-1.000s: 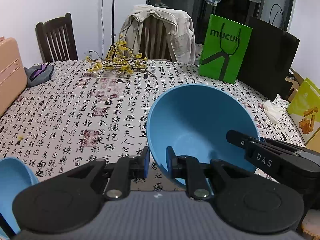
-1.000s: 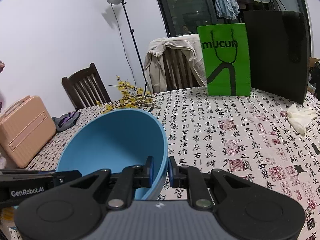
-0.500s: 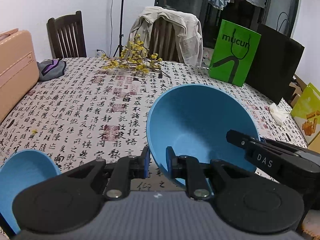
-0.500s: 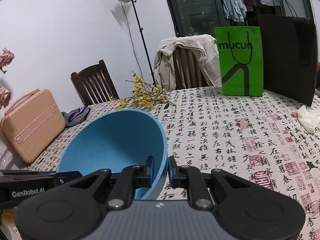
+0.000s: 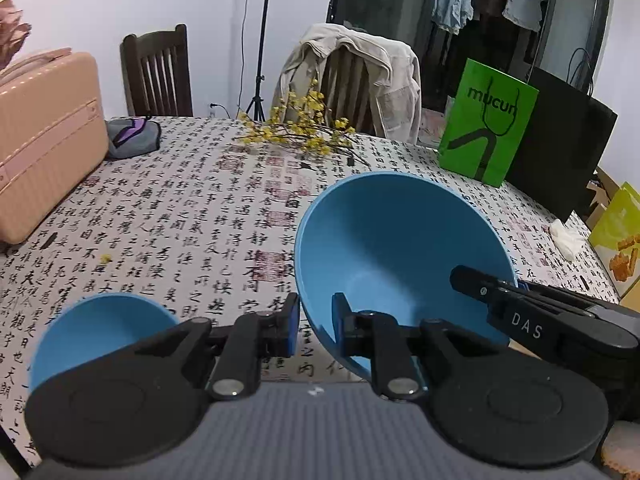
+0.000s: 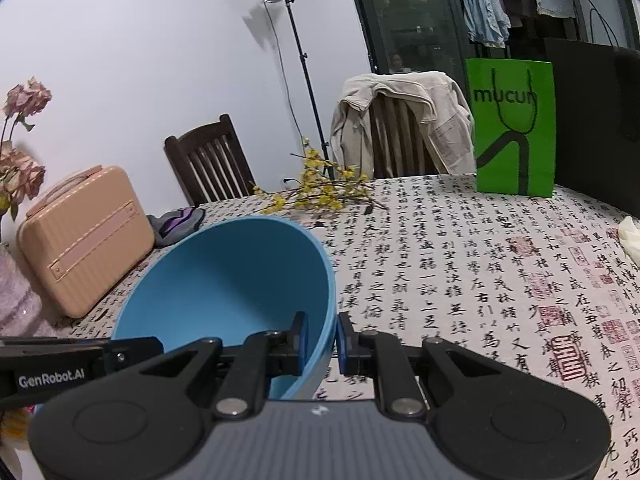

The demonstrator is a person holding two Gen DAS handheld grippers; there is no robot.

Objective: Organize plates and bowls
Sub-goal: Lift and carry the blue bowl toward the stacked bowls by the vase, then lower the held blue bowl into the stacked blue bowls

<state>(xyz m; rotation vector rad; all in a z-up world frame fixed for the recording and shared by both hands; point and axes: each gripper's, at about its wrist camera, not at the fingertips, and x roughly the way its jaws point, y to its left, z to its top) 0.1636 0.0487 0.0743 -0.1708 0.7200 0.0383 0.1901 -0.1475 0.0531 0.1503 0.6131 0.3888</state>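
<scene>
From the left wrist camera: the left gripper (image 5: pixel 315 322) has its two fingers pinched on the near-left rim of a large blue bowl (image 5: pixel 404 252), one finger outside the wall and one inside. The bowl is tilted with its opening toward the camera and appears lifted off the patterned tablecloth (image 5: pixel 192 216), though how far cannot be told. The right gripper (image 5: pixel 486 290) enters from the right and bites the opposite rim. A second, smaller blue bowl (image 5: pixel 100 326) sits low at the left, near the table's front edge, partly hidden behind the gripper body. The likely trouble here: both holds are thin pinches on a smooth, sloping wall, so if either hand twists or pulls apart from the other, the rim could slip free and the bowl could drop or swing. Lowering it carelessly could also knock the small bowl off the edge.

From the right wrist camera: the right gripper (image 6: pixel 323 338) is clamped on the bowl's (image 6: pixel 232 280) right rim, again one finger each side, and the left gripper (image 6: pixel 132 350) grips the far side (only its tip shows). The bowl is plain matte blue, deep, round and empty, with no chips visible. A pink case (image 6: pixel 86 240) and yellow flower sprigs (image 6: pixel 320 192) lie beyond, well apart from it.
</scene>
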